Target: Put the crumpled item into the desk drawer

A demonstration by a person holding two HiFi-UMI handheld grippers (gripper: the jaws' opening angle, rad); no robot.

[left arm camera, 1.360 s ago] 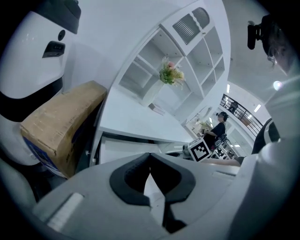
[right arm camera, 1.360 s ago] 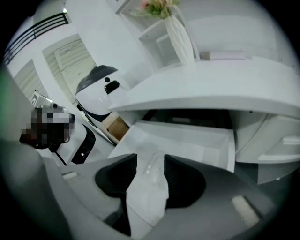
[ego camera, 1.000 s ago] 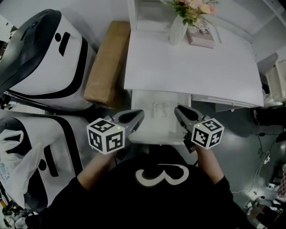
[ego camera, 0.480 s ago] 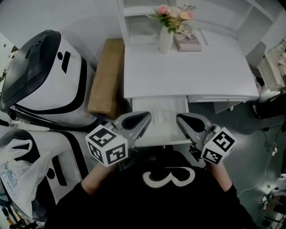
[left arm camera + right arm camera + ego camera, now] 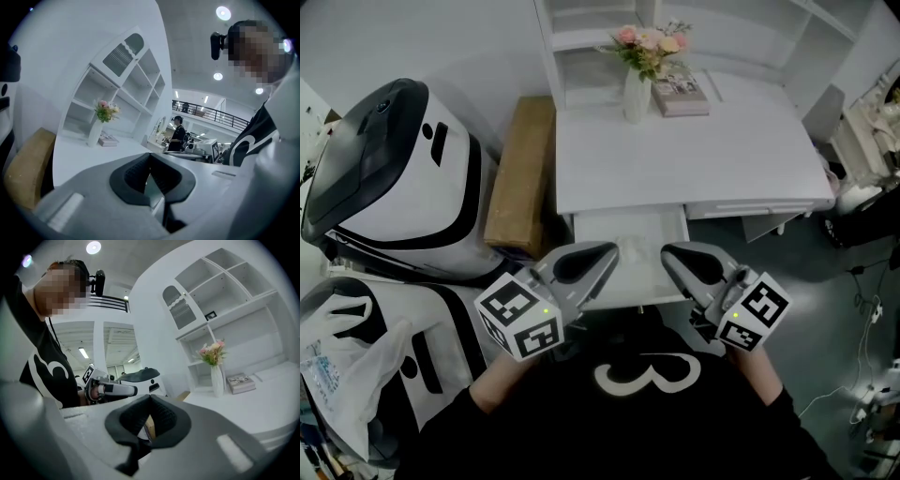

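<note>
The person is wearing a black top (image 5: 534, 427) showing a white looped mark (image 5: 645, 374). The grey left gripper (image 5: 607, 251) and right gripper (image 5: 667, 253) are each carrying a black-and-white marker cube (image 5: 520, 317).

wall (image 5: 70, 56): white | shelves (image 5: 581, 39): white | floor (image 5: 834, 319): grey | ceiling lights (image 5: 223, 12): on

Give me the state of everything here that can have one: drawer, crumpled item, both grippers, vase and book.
Desk drawer: pulled open.
Crumpled item: lying inside the drawer, not held.
Left gripper: shut, nothing between the jaws.
Right gripper: shut, nothing between the jaws.
Vase: upright on the desk, flowers in it.
Book: closed, lying flat beside the vase.
</note>
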